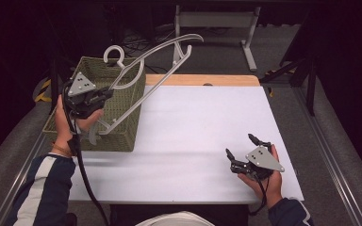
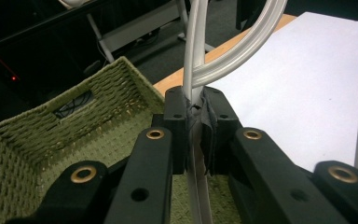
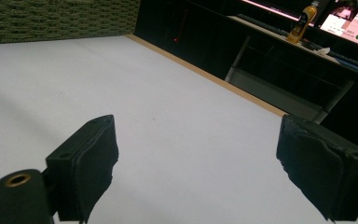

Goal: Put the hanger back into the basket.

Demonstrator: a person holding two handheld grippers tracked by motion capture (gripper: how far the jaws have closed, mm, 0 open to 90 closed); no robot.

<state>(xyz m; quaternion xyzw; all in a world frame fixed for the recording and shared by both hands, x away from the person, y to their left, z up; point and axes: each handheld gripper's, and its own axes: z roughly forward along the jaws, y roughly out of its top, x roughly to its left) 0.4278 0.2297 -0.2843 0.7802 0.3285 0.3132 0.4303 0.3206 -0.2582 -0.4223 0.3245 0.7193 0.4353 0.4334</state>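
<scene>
Left gripper clamped, right gripper agape.

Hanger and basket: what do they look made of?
The hanger looks like pale grey moulded plastic with a smooth, slightly glossy surface; painted metal can't be ruled out. The basket is green woven fibre, matte and ribbed, probably paper cord or seagrass. The left tongs clamp the hanger.

my left tongs are black, with a grey three-cornered plate on top dotted with small dark holes, and a thick black cable trailing down past my wrist. up close their arms carry brass-ringed rivets and plain round holes. my right tongs match: black frame, grey plate, thin black cable. both my sleeves are dark navy, the left one with broad white stripes along it.
</scene>
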